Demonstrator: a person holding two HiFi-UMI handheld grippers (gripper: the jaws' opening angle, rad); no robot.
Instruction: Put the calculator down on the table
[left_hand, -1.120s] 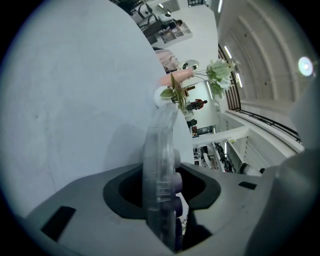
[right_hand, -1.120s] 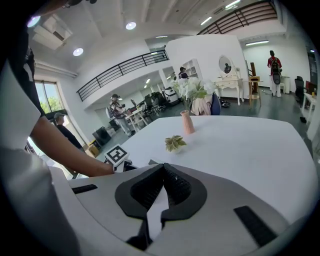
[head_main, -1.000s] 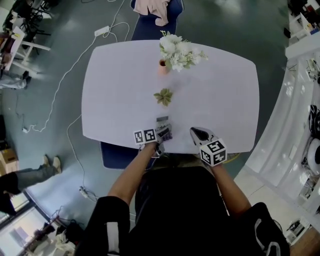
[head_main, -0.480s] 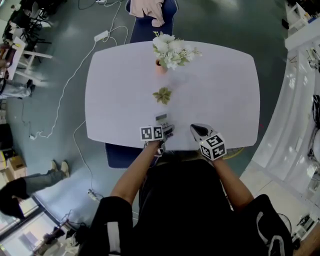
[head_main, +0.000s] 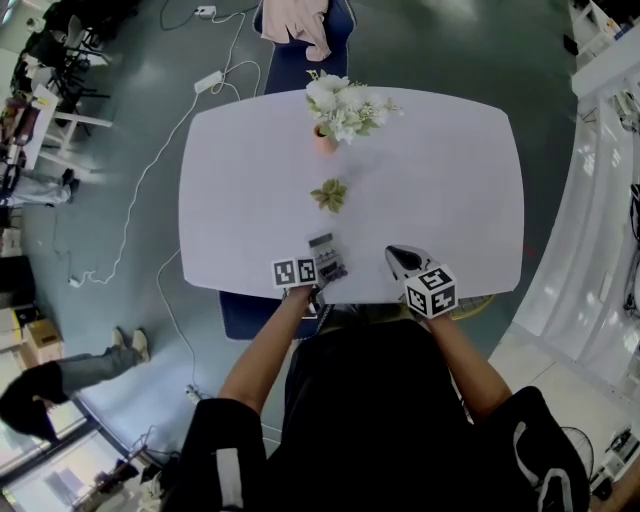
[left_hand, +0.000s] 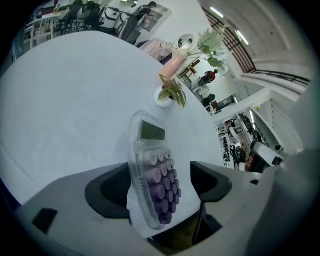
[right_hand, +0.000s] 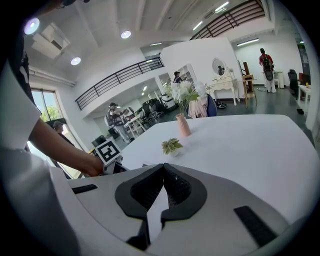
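The calculator (head_main: 326, 258), clear-cased with purple keys, lies on the white table (head_main: 440, 180) near its front edge. In the left gripper view the calculator (left_hand: 154, 170) sits between my jaws, its left edge close to the left pad (left_hand: 117, 187) and the right pad (left_hand: 207, 180) well apart from it. My left gripper (head_main: 320, 274) is opening and no longer squeezes it. To the right, my right gripper (head_main: 400, 261) hovers over the table edge, shut (right_hand: 162, 169) on nothing.
A small potted plant (head_main: 328, 194) stands at mid-table and a pink vase of white flowers (head_main: 340, 110) at the far edge. A chair with pink cloth (head_main: 300, 28) is beyond the table. A blue seat (head_main: 250, 312) sits under the near edge.
The left gripper's jaws have spread and let go of the calculator, which now rests on the table. The left gripper has drawn back slightly toward the front edge. The right gripper has stayed put.
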